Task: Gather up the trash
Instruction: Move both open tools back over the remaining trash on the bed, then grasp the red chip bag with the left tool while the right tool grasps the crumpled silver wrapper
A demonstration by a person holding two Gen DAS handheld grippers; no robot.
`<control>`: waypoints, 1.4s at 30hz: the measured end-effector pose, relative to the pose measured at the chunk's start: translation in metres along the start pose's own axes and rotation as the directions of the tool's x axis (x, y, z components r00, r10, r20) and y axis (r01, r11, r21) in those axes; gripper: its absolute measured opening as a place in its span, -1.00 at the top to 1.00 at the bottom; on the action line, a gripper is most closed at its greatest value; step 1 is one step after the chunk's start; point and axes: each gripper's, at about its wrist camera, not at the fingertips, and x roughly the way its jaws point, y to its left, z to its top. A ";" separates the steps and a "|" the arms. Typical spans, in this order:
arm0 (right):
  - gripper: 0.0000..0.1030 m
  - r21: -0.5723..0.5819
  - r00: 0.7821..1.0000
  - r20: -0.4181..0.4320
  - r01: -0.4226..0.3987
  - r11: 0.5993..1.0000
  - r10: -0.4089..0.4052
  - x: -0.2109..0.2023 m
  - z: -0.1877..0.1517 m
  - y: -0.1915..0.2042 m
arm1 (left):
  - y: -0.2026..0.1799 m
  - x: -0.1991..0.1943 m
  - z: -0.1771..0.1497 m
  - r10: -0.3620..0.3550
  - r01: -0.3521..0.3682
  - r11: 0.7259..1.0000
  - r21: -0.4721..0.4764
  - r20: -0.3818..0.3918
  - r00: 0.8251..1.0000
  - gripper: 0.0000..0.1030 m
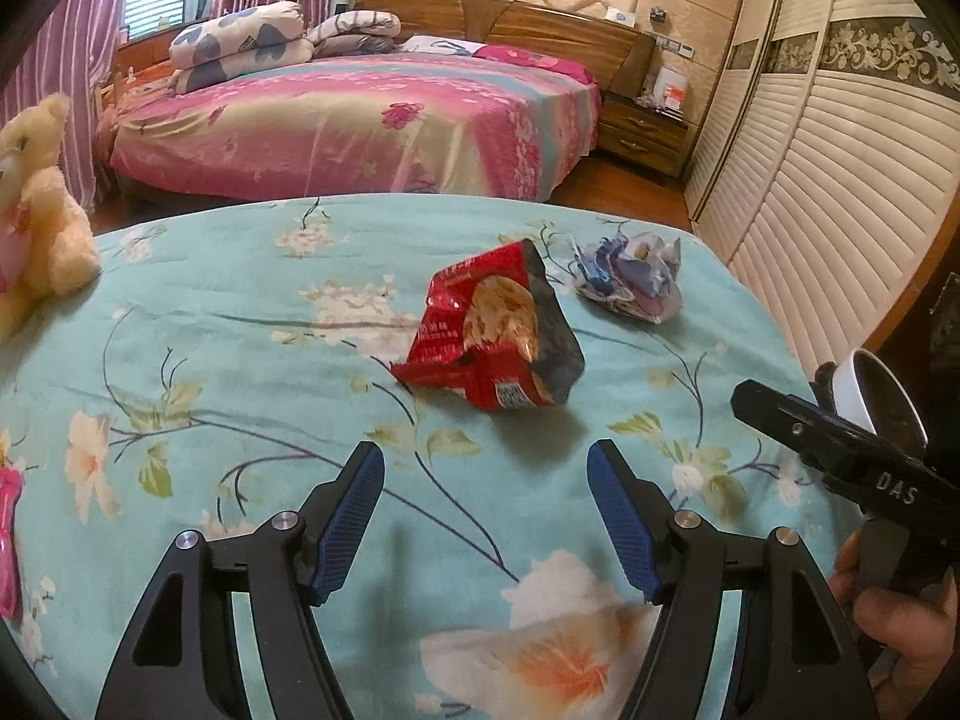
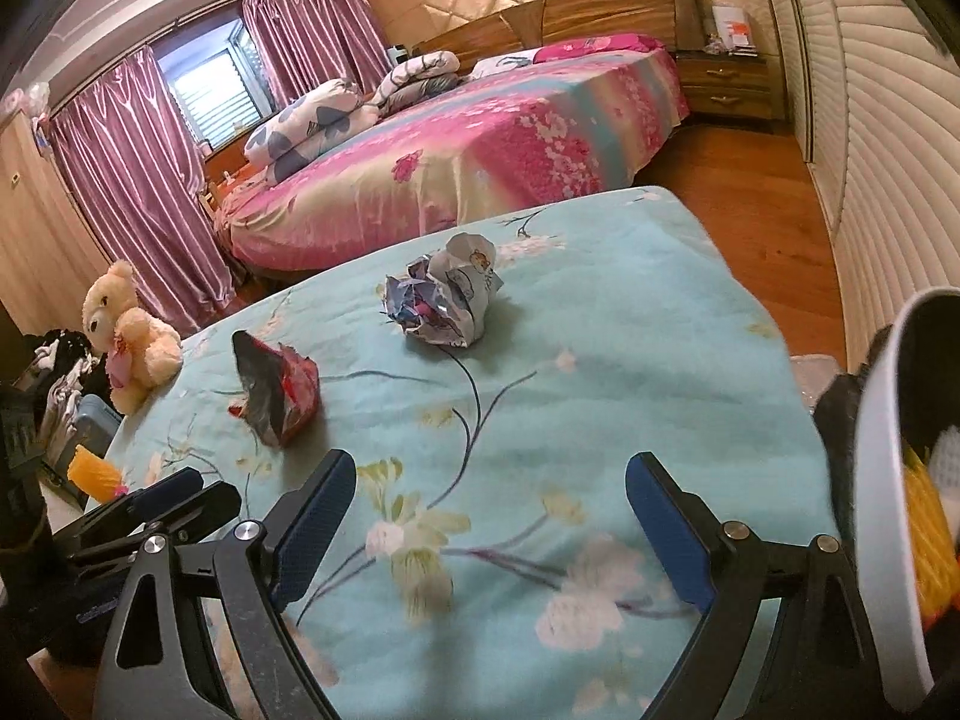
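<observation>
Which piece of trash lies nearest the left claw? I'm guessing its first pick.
The crumpled red snack bag, straight ahead of the open left claw; the crumpled white-and-blue paper wrapper lies farther back.

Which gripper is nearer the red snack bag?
Left. The left gripper sits open just short of the red snack bag; the right gripper is farther, with the bag off to its left.

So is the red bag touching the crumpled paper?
Apart. In the right wrist view, bare blue cloth shows between the red bag and the crumpled paper; the left wrist view shows a gap too.
</observation>
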 end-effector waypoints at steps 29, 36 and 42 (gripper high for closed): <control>0.34 -0.024 1.000 -0.029 -0.009 1.000 0.009 0.070 0.051 0.010 | 0.004 0.066 0.037 -0.050 0.049 0.999 -0.007 -0.011 0.999 0.38; 0.57 -0.018 1.000 -0.008 -0.013 1.000 0.013 0.049 0.041 0.007 | 0.001 0.053 0.034 -0.070 0.070 0.997 0.012 0.011 0.997 0.78; 0.63 0.011 1.000 0.003 -0.026 1.000 0.026 0.017 0.024 -0.003 | -0.012 0.036 0.021 -0.107 0.107 0.994 0.038 0.007 0.994 0.82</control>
